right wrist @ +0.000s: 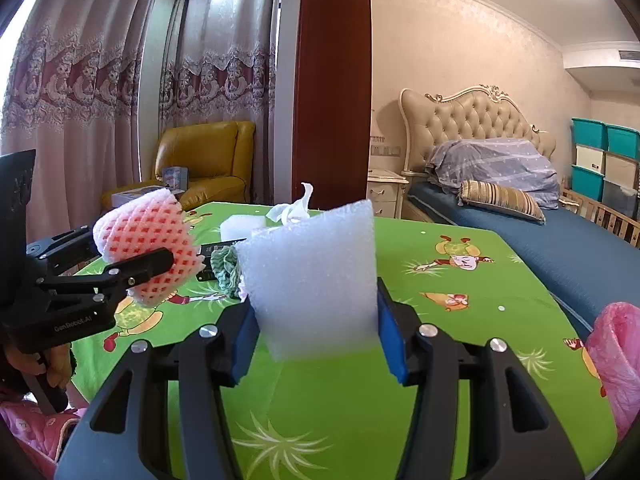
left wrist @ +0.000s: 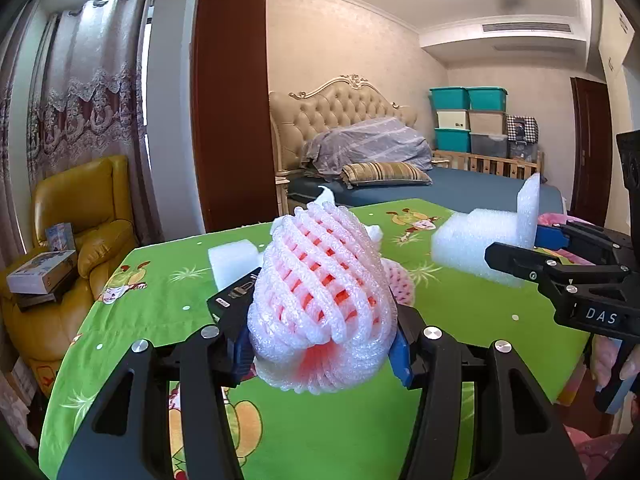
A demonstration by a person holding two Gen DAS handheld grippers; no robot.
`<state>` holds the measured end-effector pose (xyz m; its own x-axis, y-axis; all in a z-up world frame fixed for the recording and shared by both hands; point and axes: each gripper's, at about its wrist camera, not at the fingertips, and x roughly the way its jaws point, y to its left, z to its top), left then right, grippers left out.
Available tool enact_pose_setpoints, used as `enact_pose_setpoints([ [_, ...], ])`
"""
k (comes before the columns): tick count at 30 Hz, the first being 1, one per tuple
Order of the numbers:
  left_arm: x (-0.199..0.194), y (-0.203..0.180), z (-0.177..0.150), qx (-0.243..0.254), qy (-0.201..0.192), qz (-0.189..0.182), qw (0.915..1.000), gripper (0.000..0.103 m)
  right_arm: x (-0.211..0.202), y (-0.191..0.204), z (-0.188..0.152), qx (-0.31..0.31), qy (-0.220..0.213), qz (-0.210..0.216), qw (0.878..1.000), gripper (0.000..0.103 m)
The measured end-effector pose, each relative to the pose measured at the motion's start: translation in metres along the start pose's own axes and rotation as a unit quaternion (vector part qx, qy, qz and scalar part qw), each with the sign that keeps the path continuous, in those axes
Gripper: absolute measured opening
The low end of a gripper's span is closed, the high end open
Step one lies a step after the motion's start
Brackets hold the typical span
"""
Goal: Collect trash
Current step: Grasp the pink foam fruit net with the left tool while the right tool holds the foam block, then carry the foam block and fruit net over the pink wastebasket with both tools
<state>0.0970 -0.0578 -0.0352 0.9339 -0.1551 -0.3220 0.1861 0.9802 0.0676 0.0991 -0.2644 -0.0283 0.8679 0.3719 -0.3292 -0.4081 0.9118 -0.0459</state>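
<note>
I had both tools loaded above the green cartoon-print tablecloth [right wrist: 440, 288], which I use here as the landmark. My left gripper [left wrist: 322, 354] was clamped on a pink-and-white foam fruit net [left wrist: 320, 300], its blue pads pressing the net's lower sides, the net lifted clear of the cloth. My right gripper [right wrist: 316, 344] was squeezed onto a white foam sheet [right wrist: 310, 280], held upright above the near half of the cloth. Left behind on the cloth, toward its far edge, were a small white foam block [right wrist: 242, 227], a crumpled white tissue [right wrist: 294, 208], a dark remote control [right wrist: 216, 250] and a bunched green-patterned scrap [right wrist: 228, 268] just beside the remote. A pink plastic bag [right wrist: 618, 360] hung at the cloth's right edge; I judged it the likely place for the trash. My worries were these: the net is springy and was gripped low, so a quick swing could let it pop free; the foam sheet stood tall and could snag the bag's limp rim and push it shut; and with both tools close together, they might knock into each other near the bag.
</note>
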Motion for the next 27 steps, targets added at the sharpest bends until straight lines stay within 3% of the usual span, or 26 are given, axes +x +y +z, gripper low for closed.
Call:
enact_pose_setpoints([
  [8, 0.003, -0.026, 0.005, 0.033, 0.001, -0.026, 0.9991, 0.051, -0.014, -0.022, -0.004, 0.016, -0.01, -0.015, 1.0, 0.051],
  [16, 0.029, -0.059, 0.018, 0.056, 0.024, -0.075, 0.9953, 0.052, -0.037, -0.063, -0.01, 0.045, -0.022, -0.054, 0.997, 0.051],
  [27, 0.073, -0.135, 0.044, 0.068, 0.059, -0.18, 0.9794, 0.052, -0.083, -0.14, -0.035, 0.08, -0.026, -0.141, 0.986, 0.051],
])
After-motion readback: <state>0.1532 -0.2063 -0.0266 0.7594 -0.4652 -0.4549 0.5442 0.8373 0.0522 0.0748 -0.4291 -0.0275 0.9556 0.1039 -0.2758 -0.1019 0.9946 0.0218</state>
